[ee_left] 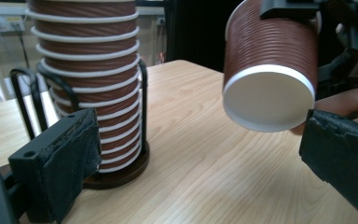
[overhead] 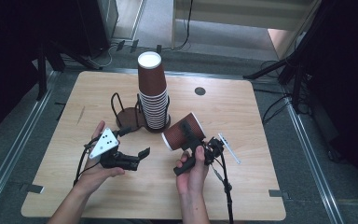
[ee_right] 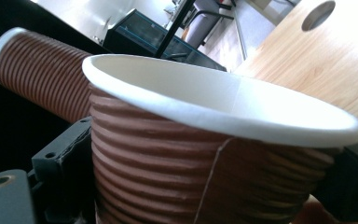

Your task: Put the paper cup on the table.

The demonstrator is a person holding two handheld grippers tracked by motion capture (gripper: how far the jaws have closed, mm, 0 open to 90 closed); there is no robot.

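brown ribbed paper cup [overhead: 183, 131] lies tilted in the right gripper [overhead: 196, 145], jaws clamped across it — base toward the left gripper [overhead: 137, 158], whose jaws gape empty.

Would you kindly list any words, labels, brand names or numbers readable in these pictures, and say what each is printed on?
None can be read: the held cup, the cup stack, the wire holder, the table and both claws, left and right, carry no lettering. The black dots on the left claw's grey plate are not text.
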